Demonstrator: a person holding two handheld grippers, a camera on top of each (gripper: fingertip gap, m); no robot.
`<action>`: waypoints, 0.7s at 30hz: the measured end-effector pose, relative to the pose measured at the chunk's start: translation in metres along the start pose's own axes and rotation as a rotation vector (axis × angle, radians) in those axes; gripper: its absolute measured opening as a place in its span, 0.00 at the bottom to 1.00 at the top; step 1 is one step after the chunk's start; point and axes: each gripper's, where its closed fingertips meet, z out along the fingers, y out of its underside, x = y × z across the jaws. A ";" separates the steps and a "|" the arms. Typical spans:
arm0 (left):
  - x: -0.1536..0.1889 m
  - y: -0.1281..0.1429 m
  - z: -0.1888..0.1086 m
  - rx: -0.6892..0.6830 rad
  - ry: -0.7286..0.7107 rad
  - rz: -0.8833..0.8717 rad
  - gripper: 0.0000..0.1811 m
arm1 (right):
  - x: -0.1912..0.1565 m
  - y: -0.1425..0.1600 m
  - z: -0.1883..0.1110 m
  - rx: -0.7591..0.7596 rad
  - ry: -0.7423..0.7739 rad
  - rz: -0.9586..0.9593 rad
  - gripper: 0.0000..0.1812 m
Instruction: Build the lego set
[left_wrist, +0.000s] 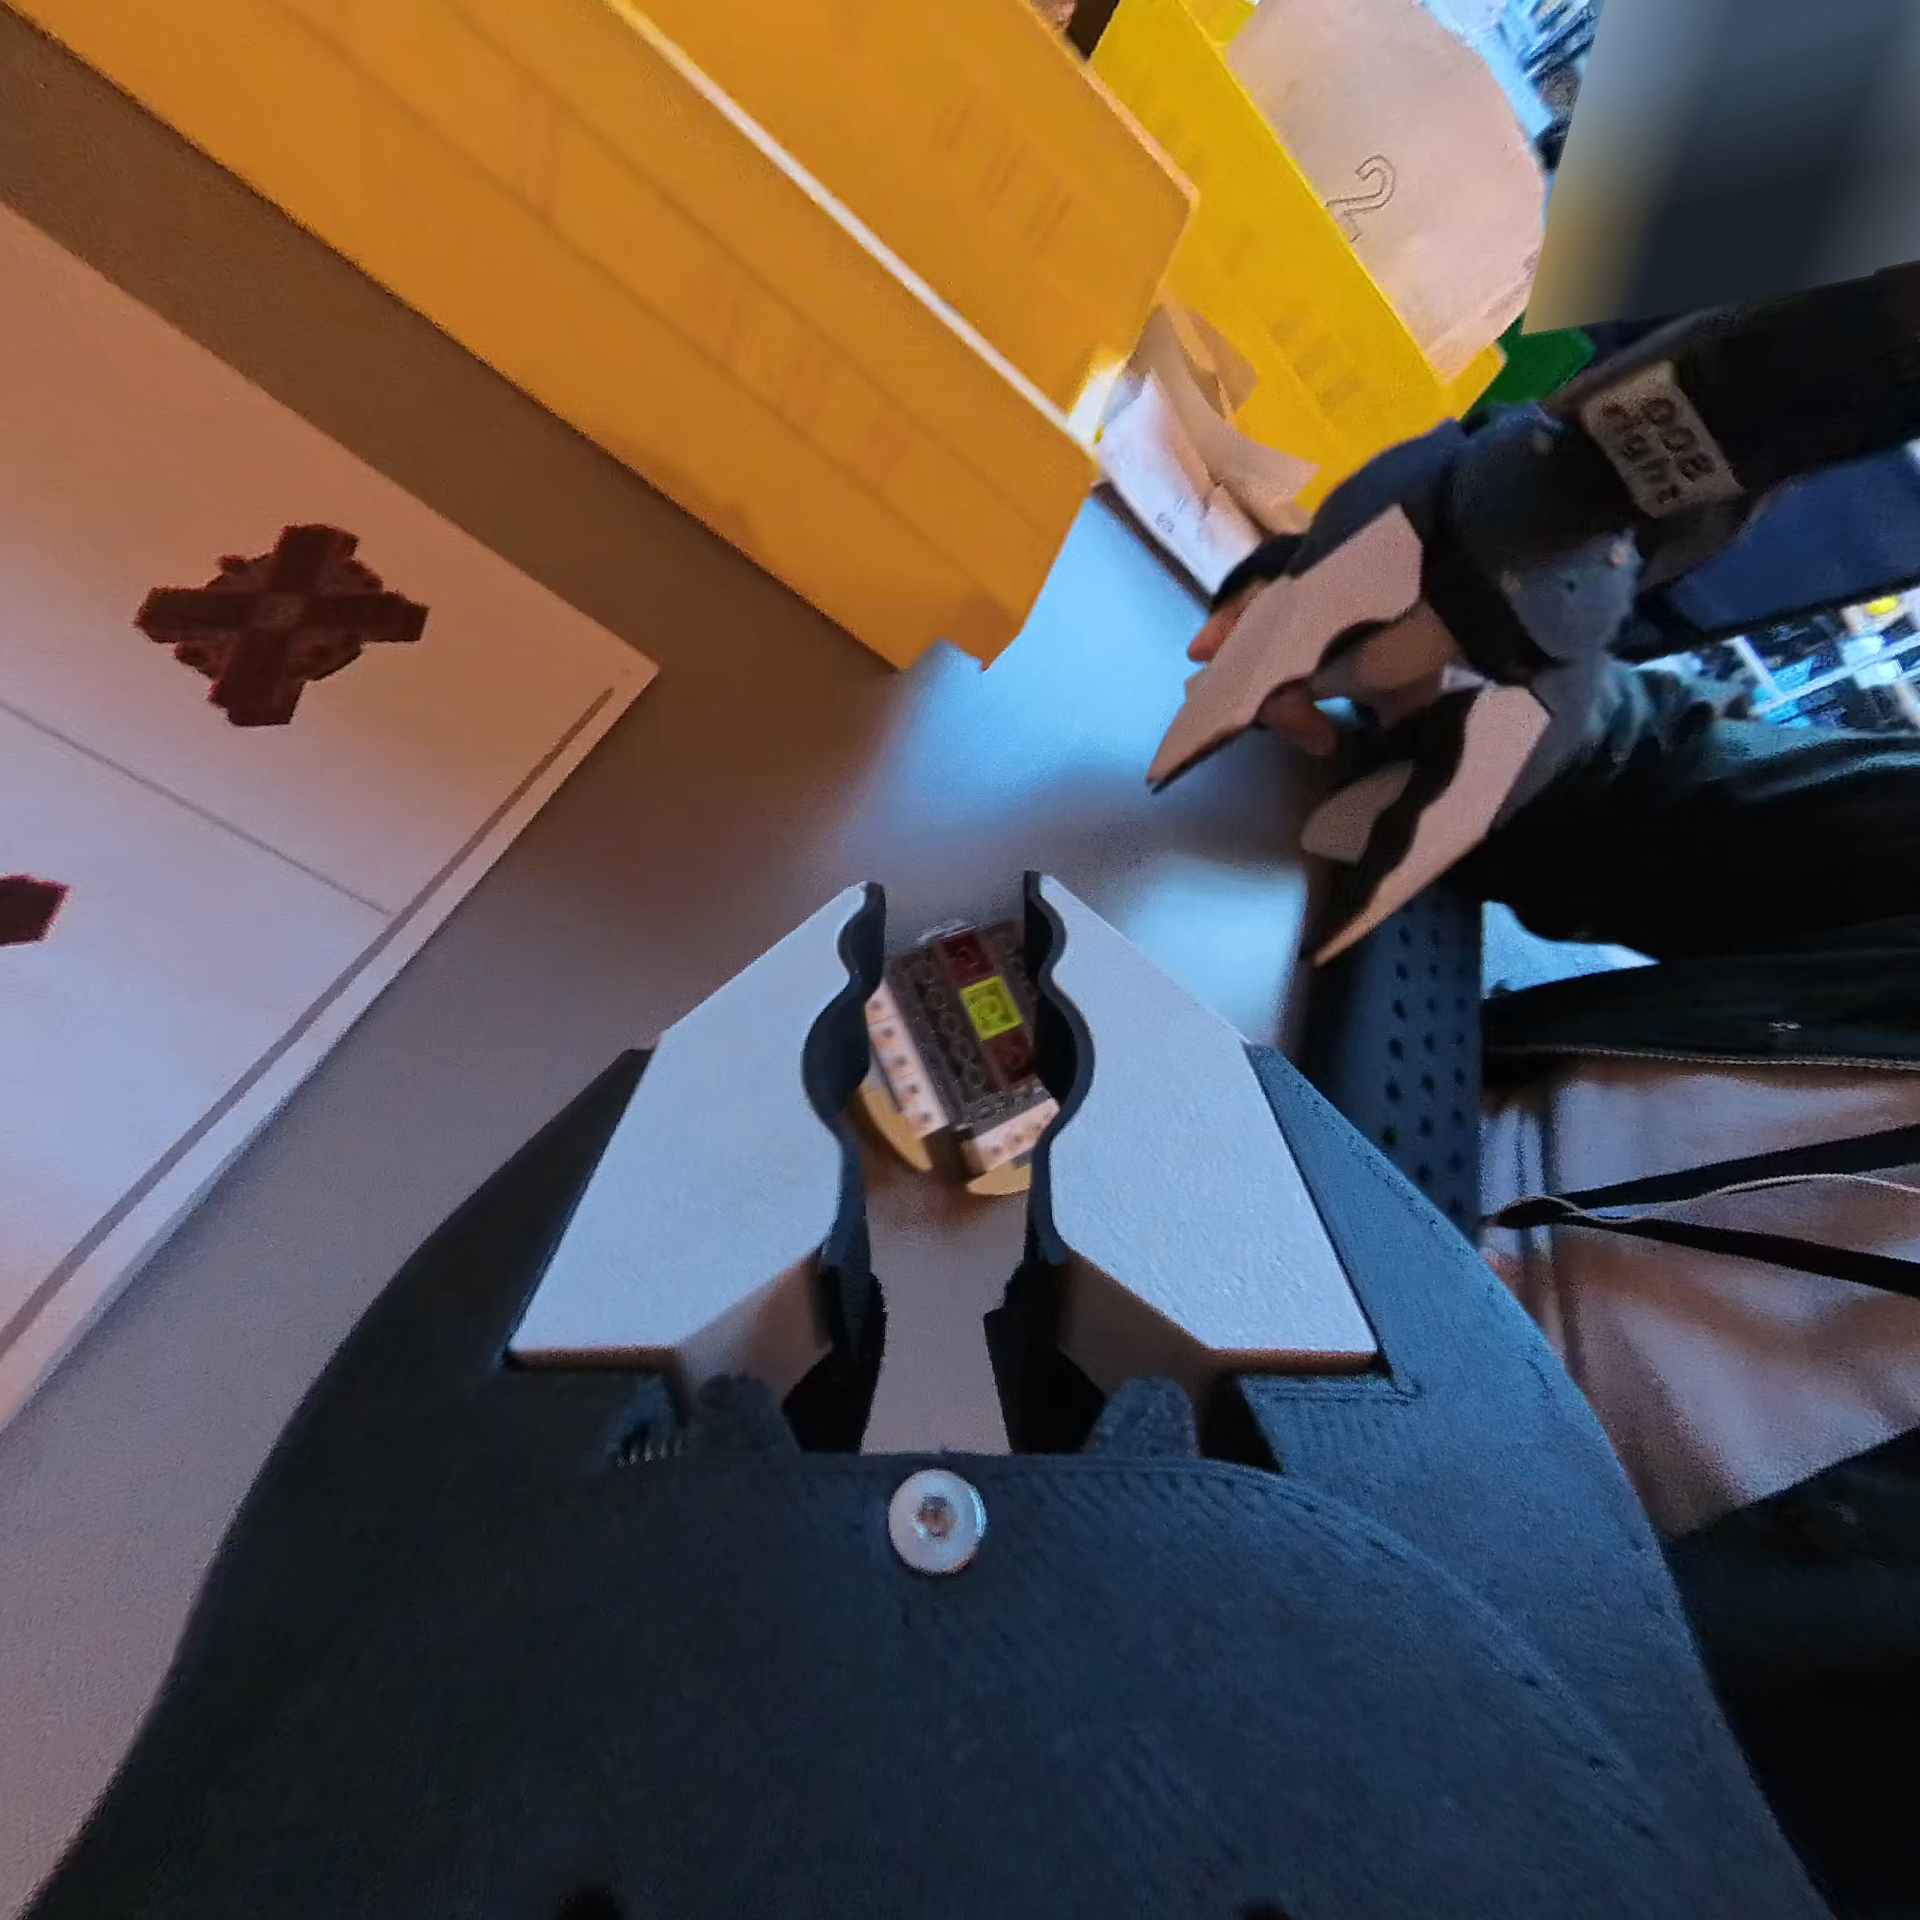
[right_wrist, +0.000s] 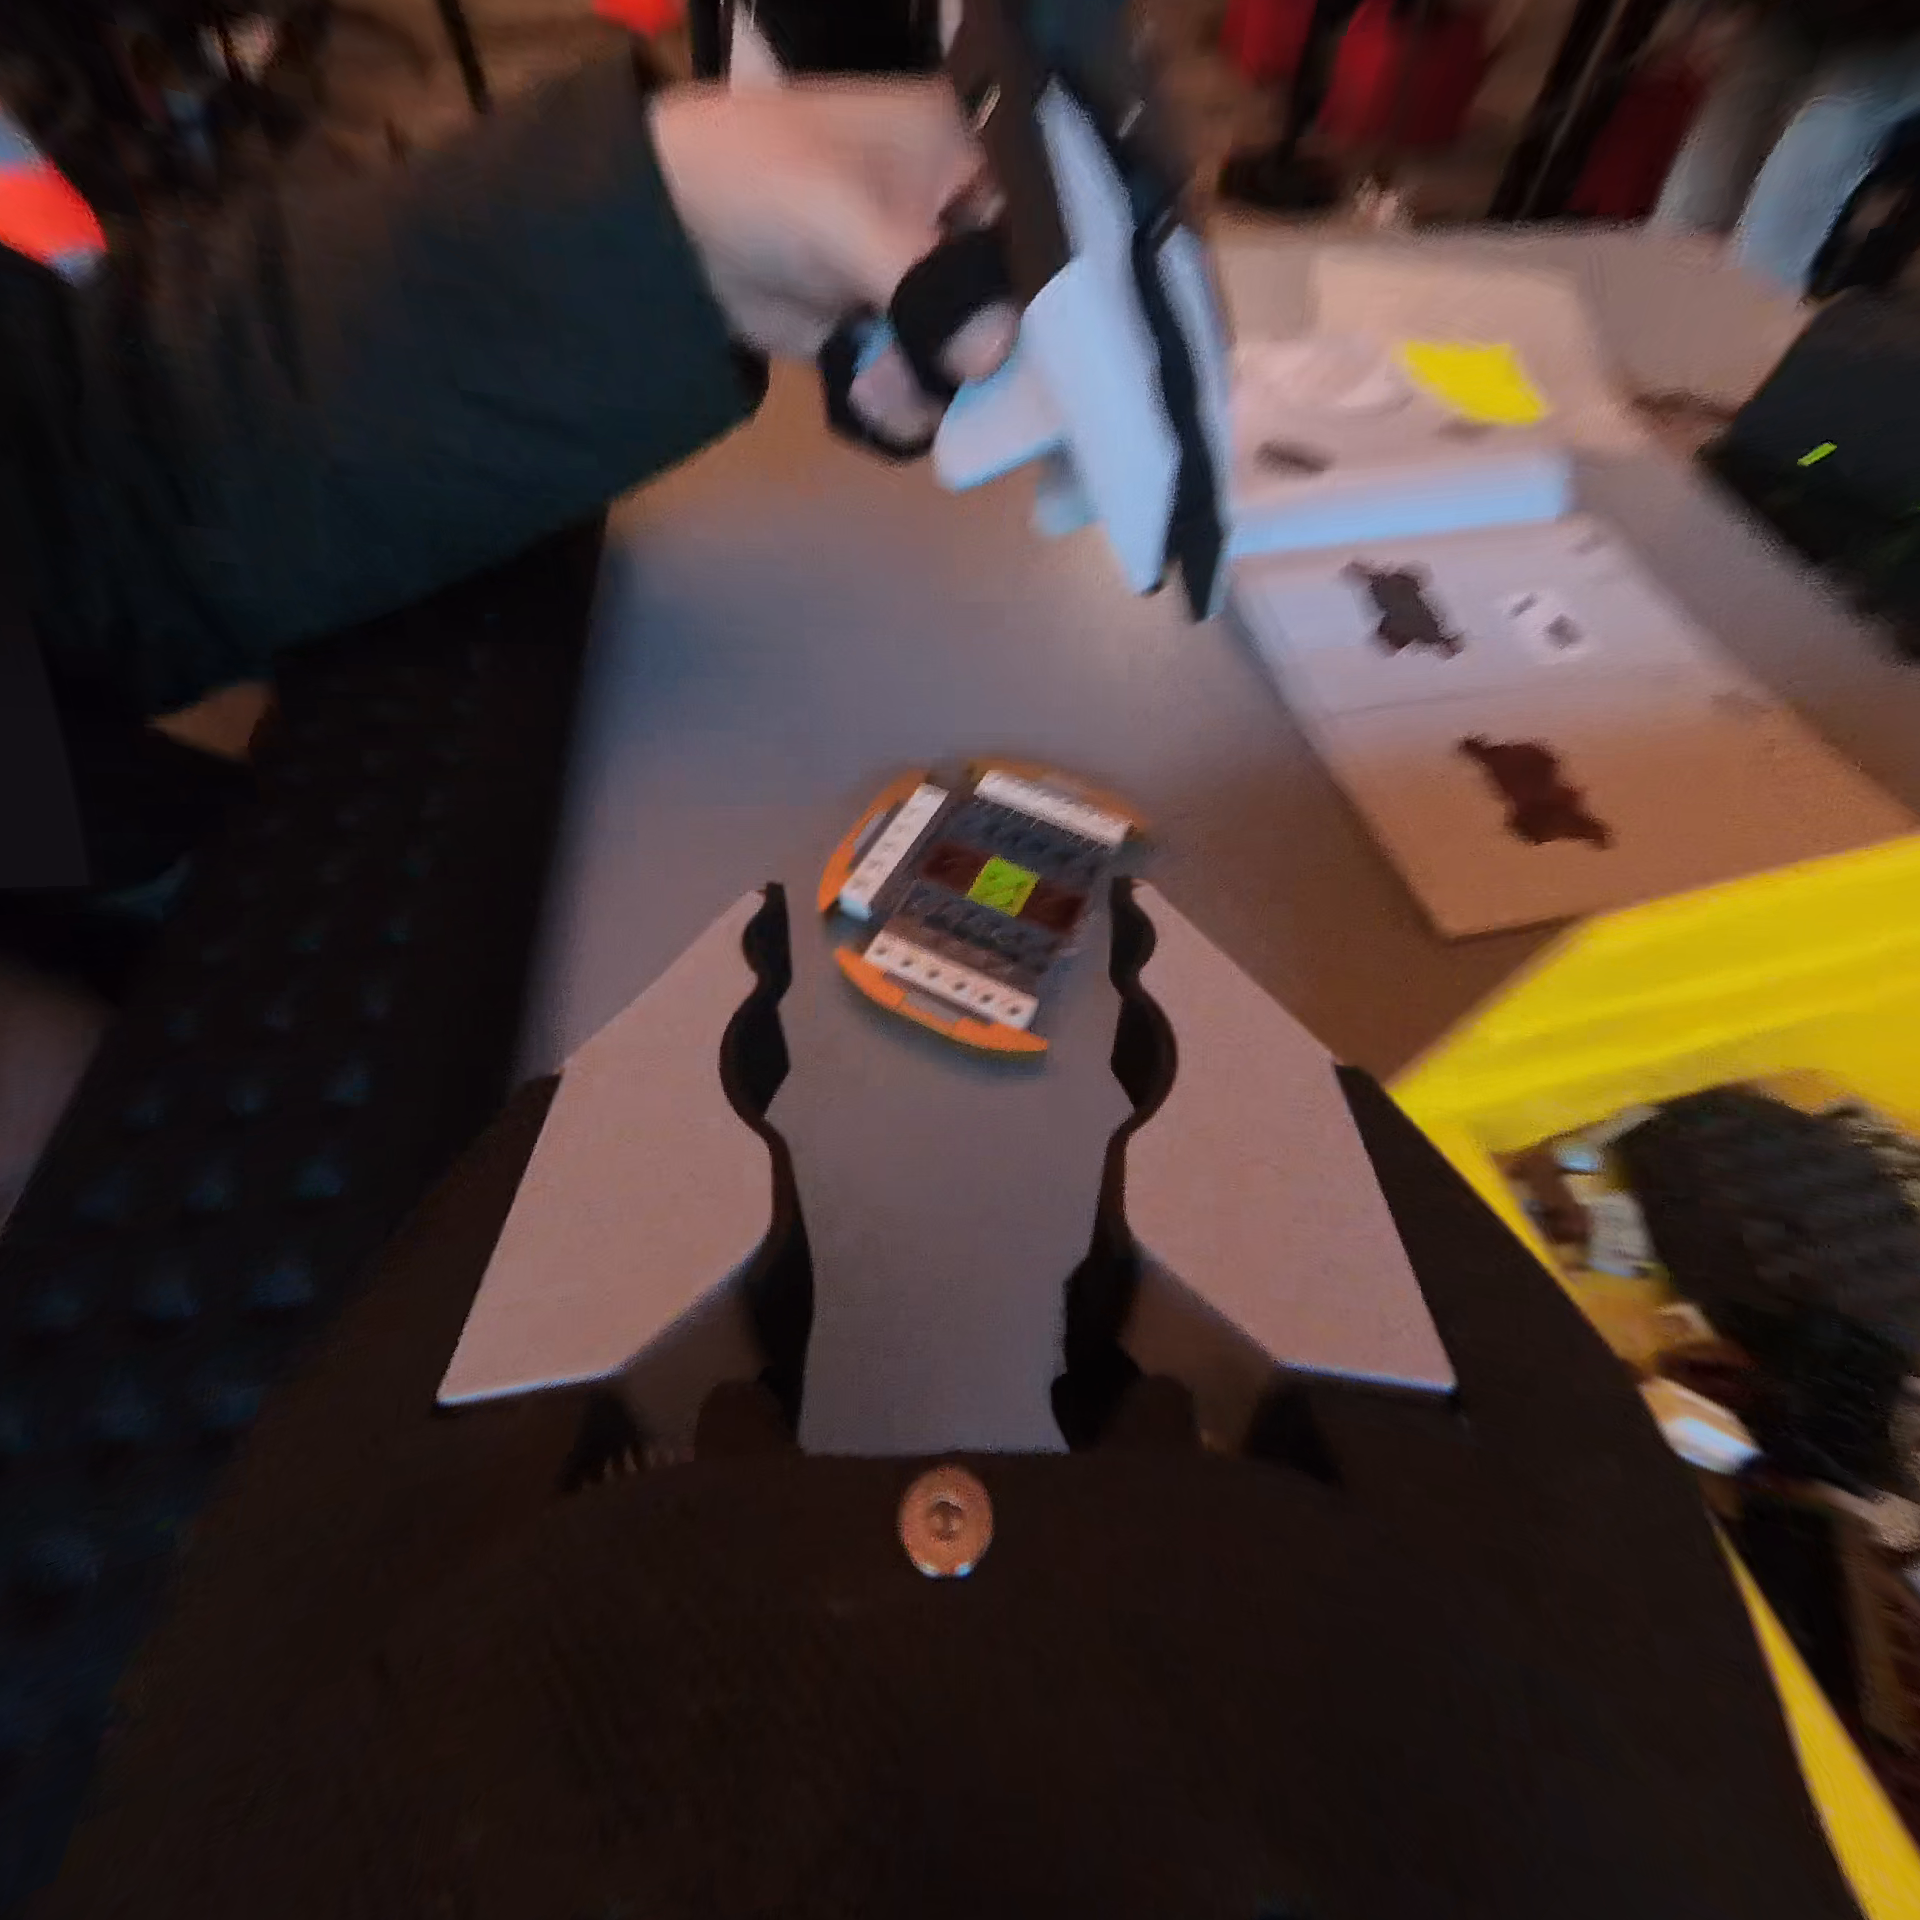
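Note:
The lego build (right_wrist: 977, 904) is a round orange base with white and dark grey bricks, dark red tiles and a lime green tile in the middle. It lies on the grey table (right_wrist: 883, 644). My right gripper (right_wrist: 948, 891) is open and empty, hovering just short of the build. My left gripper (left_wrist: 954, 891) is narrowly open and empty. It is held above the table, and the build (left_wrist: 961, 1039) shows through the gap between its fingers. It also shows in the right wrist view (right_wrist: 1179, 597), raised beyond the build. The right gripper (left_wrist: 1236, 868) shows open in the left wrist view.
Yellow bins (left_wrist: 727, 260) stand along the table; one (right_wrist: 1714, 997) beside my right gripper holds loose parts. An open instruction booklet (right_wrist: 1507, 727) lies beyond the build, also in the left wrist view (left_wrist: 260, 779). A dark perforated surface (right_wrist: 260, 1039) lies past the table edge. A person's sleeve (right_wrist: 364, 364) reaches in.

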 end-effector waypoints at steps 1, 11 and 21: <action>-0.006 0.003 0.000 -0.011 -0.012 0.009 0.15 | -0.004 0.009 0.011 -0.057 0.005 -0.010 0.36; -0.017 0.043 0.021 -0.195 -0.011 0.178 0.31 | 0.002 0.050 0.052 -0.283 0.116 0.136 0.37; 0.001 0.047 0.032 -0.234 0.010 0.371 0.34 | 0.021 0.053 0.031 -0.288 0.089 -0.051 0.30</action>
